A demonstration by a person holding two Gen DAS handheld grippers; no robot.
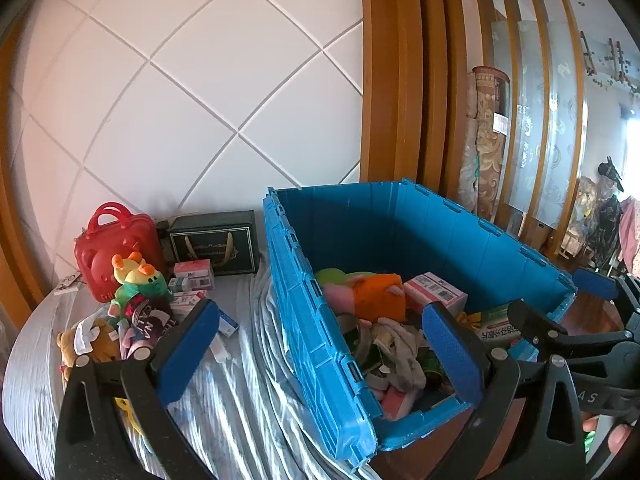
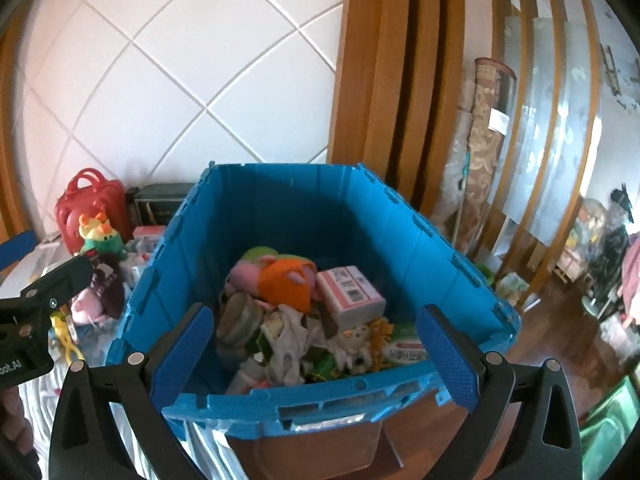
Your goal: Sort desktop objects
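- Left wrist view: left gripper [image 1: 320, 344] hangs with jaws spread wide, nothing between them; one finger over the cloth-covered desk [image 1: 248, 380], the other over the blue crate [image 1: 332, 360].
- Right gripper [image 2: 312, 356] also spread and empty, poised above the crate's near rim, pointing into it.
- Things left to sort sit in a heap on the desk, left of the crate: green-and-yellow plush [image 1: 138, 280], brown plush [image 1: 90, 344], dark printed cloth [image 1: 150, 316], a few small pink boxes [image 1: 192, 274]; I count three or four, stack partly hidden.
- One red case [image 1: 116, 248] and one dark gift box [image 1: 216, 244] stand at the back against the wall.
- Already in the crate: one orange plush [image 2: 286, 282], one pink-and-white box [image 2: 352, 292], one tape roll [image 2: 238, 320], plus crumpled fabric and packets too tangled to count.
- Handling guess: plush is light, soft, squashy; pinch the body, not a limb. Boxes look light and stiff, thin card may dent; take them across the narrow faces. Cloth limp, will drape. Red case likely rigid; handle is the obvious hold.
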